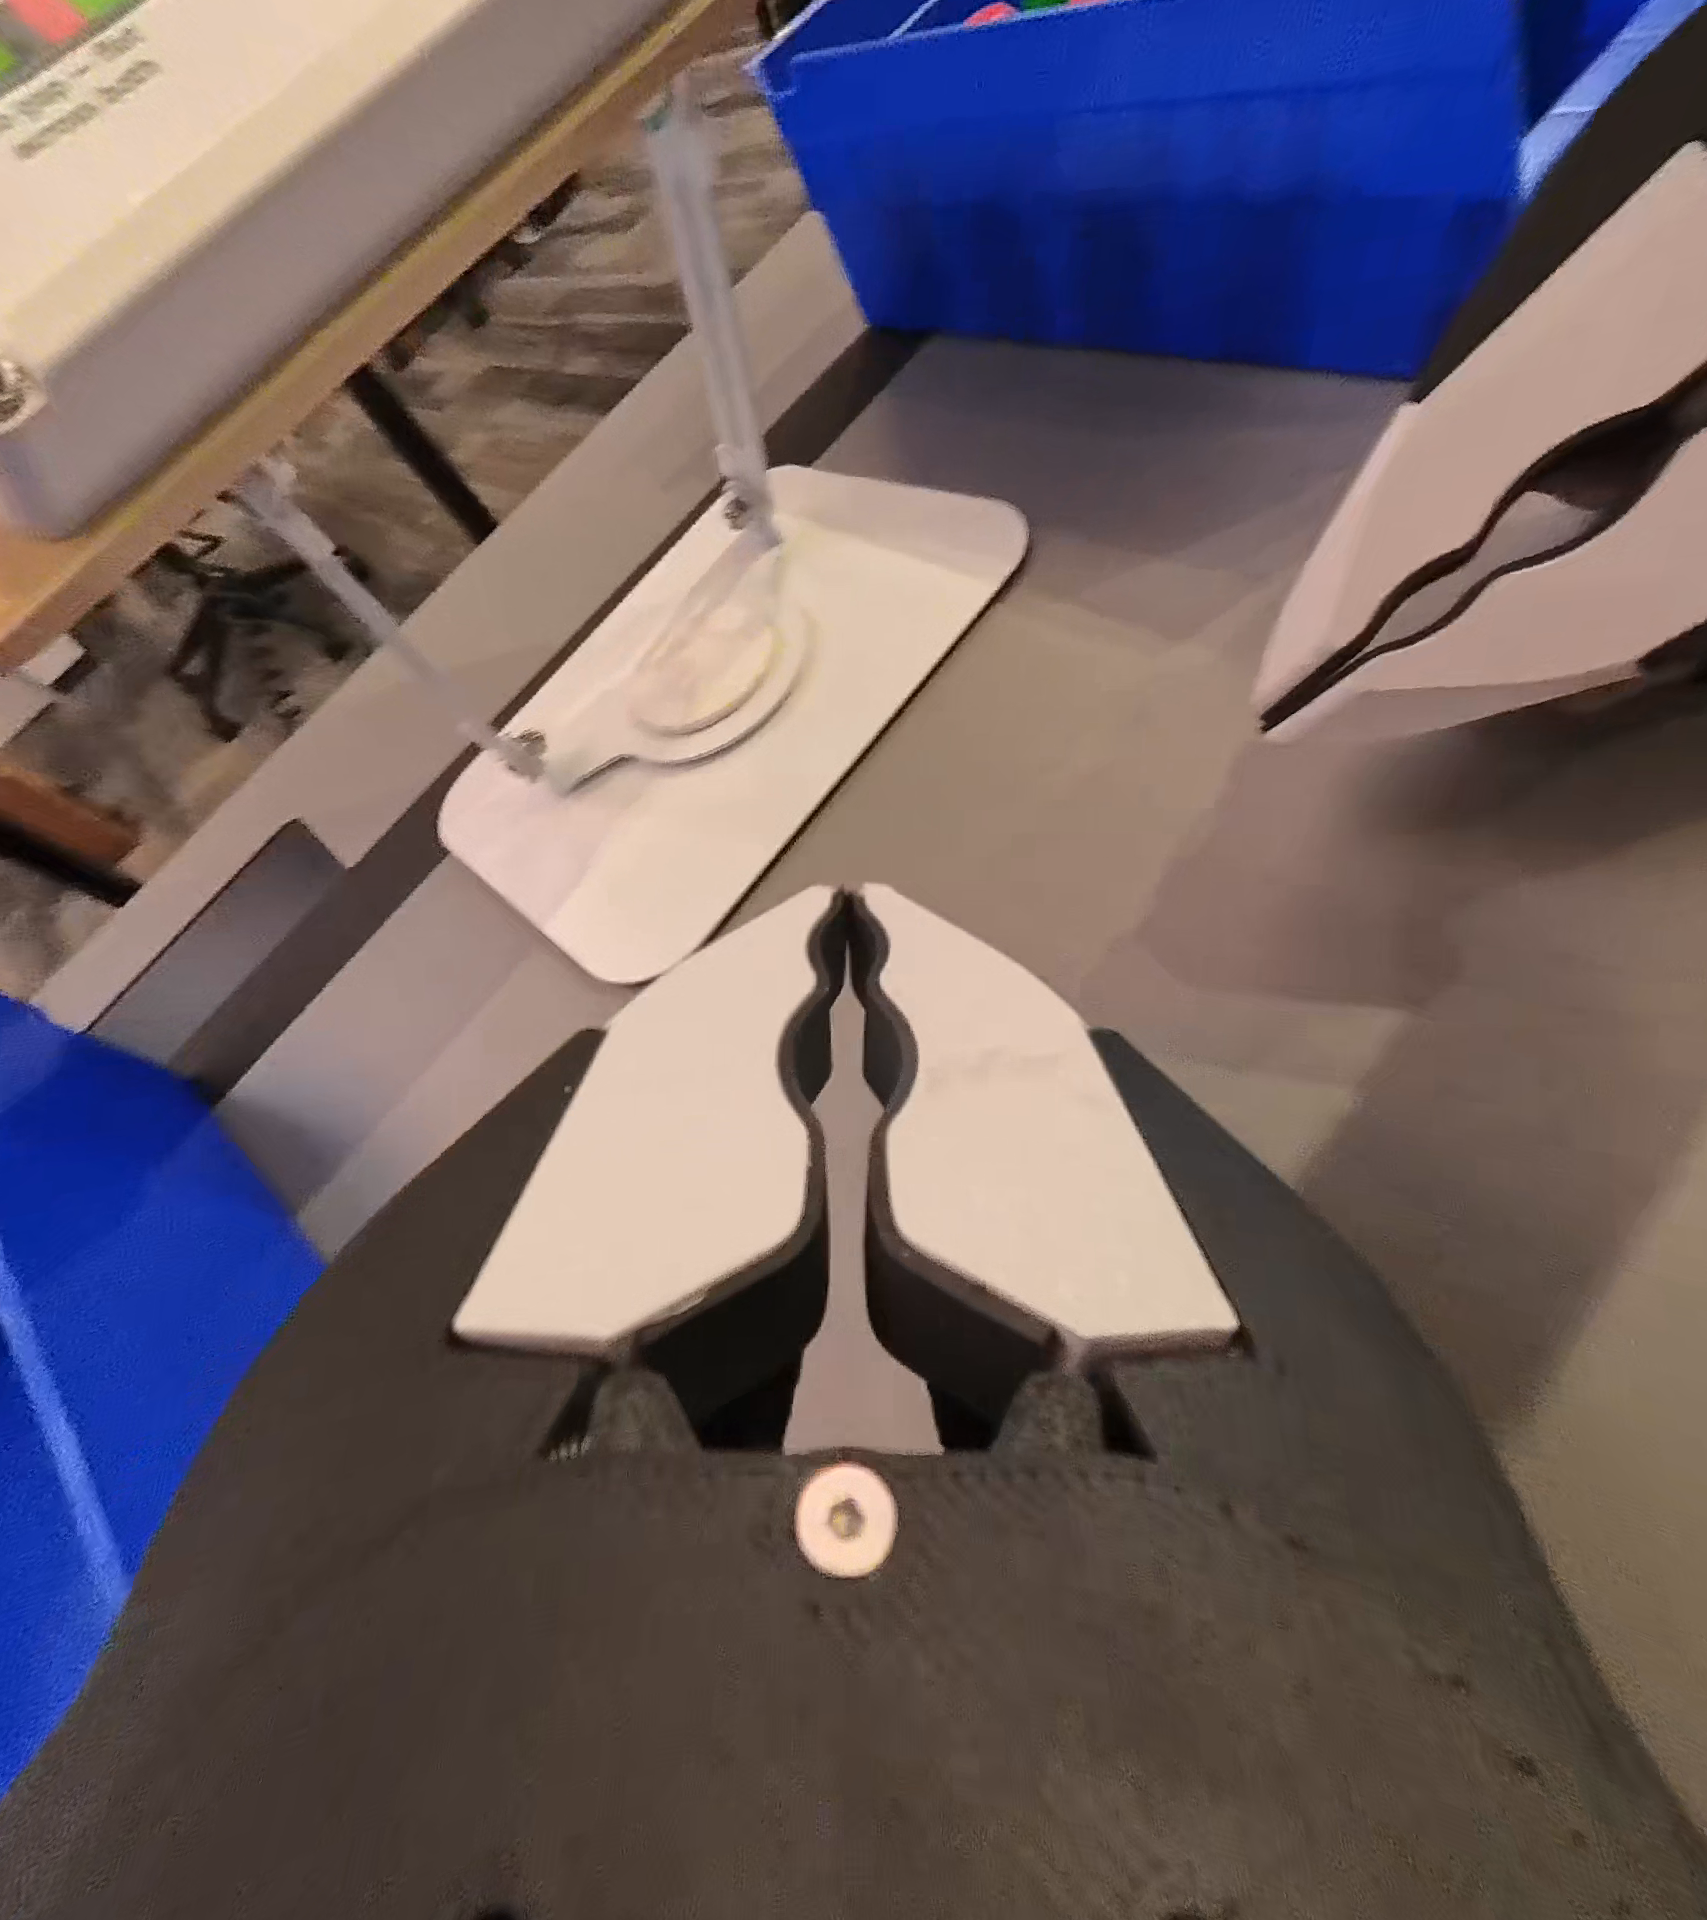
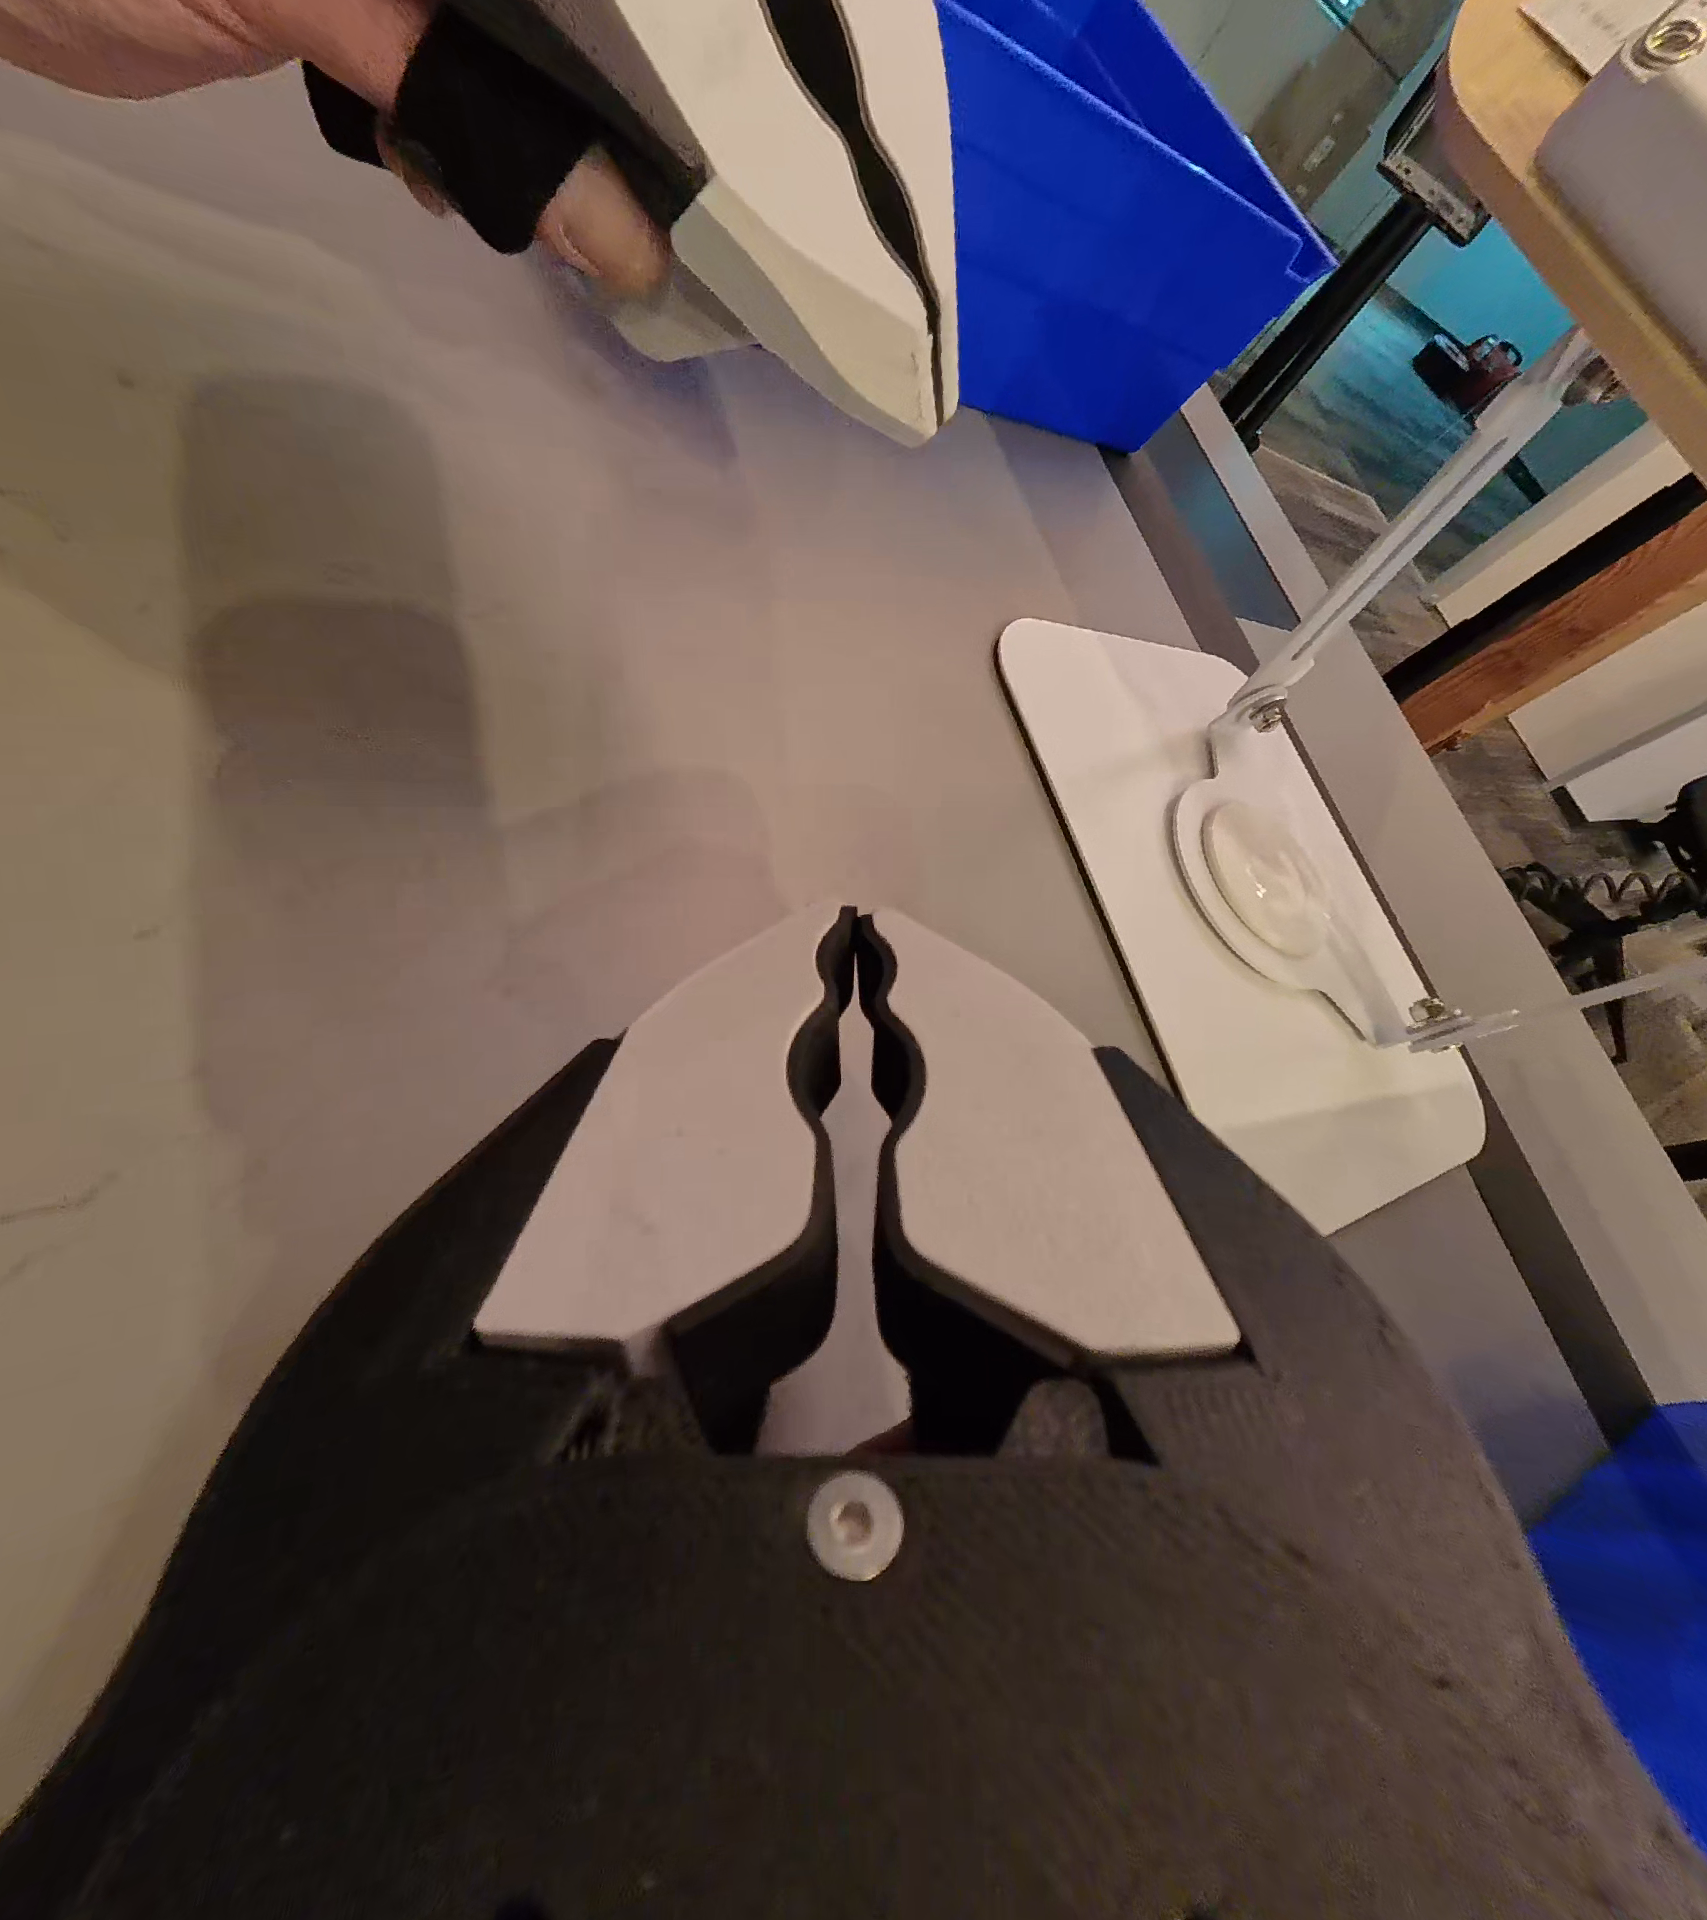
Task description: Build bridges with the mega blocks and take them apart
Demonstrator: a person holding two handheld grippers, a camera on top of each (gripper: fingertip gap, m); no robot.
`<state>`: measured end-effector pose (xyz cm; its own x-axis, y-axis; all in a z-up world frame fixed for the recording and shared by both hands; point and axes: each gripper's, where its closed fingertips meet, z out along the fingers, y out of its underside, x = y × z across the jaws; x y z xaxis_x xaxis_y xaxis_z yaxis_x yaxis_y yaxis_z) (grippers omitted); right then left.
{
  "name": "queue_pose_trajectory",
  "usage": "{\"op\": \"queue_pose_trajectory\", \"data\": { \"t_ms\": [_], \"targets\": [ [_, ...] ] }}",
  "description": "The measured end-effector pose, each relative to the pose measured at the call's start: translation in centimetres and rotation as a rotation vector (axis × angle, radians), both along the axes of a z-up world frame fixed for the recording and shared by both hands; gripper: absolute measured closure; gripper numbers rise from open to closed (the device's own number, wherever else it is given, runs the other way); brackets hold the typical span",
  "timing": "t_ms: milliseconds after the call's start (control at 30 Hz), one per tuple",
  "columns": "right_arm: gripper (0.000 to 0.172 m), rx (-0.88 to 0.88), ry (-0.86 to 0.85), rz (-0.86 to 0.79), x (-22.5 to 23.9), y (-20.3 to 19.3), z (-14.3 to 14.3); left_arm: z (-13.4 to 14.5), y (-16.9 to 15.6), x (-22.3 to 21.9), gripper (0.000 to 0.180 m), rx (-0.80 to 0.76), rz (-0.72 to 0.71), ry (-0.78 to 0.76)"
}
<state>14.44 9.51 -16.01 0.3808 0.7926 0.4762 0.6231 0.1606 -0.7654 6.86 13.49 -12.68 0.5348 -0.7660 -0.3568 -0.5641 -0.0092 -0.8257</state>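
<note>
My left gripper [image 1: 847, 902] is shut with nothing between its white fingers, and hovers over the grey table [image 1: 1192, 935] just short of a white stand base. It also shows in the right wrist view [image 2: 932, 410] at the top, held by a hand, tips together. My right gripper [image 2: 857, 920] is shut and holds nothing, over bare table. It also shows in the left wrist view [image 1: 1280, 712] at the right, tips together. A blue bin [image 1: 1140, 197] at the far edge shows a few coloured blocks [image 1: 994, 12] at its top rim. No block is in either grasp.
A white plate with a clear acrylic stand [image 1: 735, 665] lies near the table's edge; it also shows in the right wrist view [image 2: 1244, 914]. A second blue bin [image 1: 49, 1299] is at the left. A white box [image 1: 132, 270] sits on a wooden table beyond the edge.
</note>
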Motion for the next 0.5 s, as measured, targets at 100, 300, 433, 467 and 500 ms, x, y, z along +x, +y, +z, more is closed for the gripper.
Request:
{"op": "queue_pose_trajectory", "data": {
  "t_ms": [100,300,433,467,500],
  "targets": [
    [0.172,0.022,-0.005,-0.005,-0.2,0.2,0.1,0.1,0.6,-0.9,0.180,0.020,0.045,0.022],
    [0.172,0.045,-0.024,-0.017,-0.3,0.4,-0.1,0.3,1.1,-2.0,0.180,0.042,0.087,0.037],
    [0.172,0.050,-0.031,-0.034,-0.2,0.6,-0.1,0.5,1.3,-2.4,0.180,0.039,0.102,0.020],
    [0.172,0.054,-0.033,-0.036,-0.3,0.6,-0.1,0.5,1.3,-2.4,0.180,0.038,0.101,0.017],
    [0.172,0.059,-0.035,-0.038,-0.3,0.7,-0.1,0.7,1.3,-2.4,0.180,0.039,0.097,0.001]
  ]
}}
